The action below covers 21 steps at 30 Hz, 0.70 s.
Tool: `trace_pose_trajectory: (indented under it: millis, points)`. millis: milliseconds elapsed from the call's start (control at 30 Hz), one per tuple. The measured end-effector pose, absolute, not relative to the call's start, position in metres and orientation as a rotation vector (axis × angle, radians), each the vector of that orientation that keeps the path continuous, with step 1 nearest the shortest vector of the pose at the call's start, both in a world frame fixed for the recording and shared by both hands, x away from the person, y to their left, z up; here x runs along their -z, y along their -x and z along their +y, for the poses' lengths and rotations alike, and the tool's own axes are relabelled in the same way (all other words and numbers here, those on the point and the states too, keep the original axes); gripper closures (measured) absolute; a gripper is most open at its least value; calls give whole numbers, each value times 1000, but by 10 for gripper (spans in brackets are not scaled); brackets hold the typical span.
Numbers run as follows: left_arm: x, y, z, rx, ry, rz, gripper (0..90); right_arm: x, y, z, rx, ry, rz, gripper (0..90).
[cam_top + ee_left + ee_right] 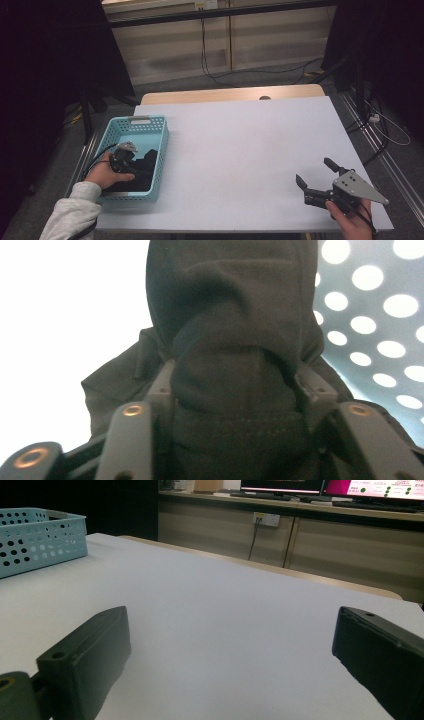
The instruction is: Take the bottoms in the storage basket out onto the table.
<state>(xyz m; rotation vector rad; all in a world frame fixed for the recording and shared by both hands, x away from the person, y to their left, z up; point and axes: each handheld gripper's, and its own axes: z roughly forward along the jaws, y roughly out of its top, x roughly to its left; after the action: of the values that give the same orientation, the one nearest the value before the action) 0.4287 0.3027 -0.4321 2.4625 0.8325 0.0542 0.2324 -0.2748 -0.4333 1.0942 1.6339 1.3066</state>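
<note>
A light blue perforated basket [137, 120] stands at the table's left edge with a black cloth [146, 162] lying inside it. My left gripper [125, 159] reaches down into the basket from its near left side. In the left gripper view the jaws press on both sides of a bunched fold of the black cloth [230, 315], which bulges between them at the left gripper [237, 385]. My right gripper [314, 171] rests near the table's front right corner, open, with nothing between its jaws. The right gripper [232, 627] points across the bare white top toward the basket [40, 540].
The white table [240, 145] spreads between the two hands. A wooden strip [230, 94] runs along its far edge. Cables [210, 65] trail on the floor behind, and dark stands flank both sides. Monitors sit on a counter [300, 510] in the background.
</note>
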Motion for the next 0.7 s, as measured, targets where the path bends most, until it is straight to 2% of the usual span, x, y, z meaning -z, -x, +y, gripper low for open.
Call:
trace_pose_trajectory:
  millis: [267,700]
  points:
    - [430,-429,300,-62,-2460,882,592,433,-233,-275,-1305,-1094,1635,14]
    - [428,-431,299,-59,-2392,985,635,435,-236,-273,-1306,-1094,1643,14]
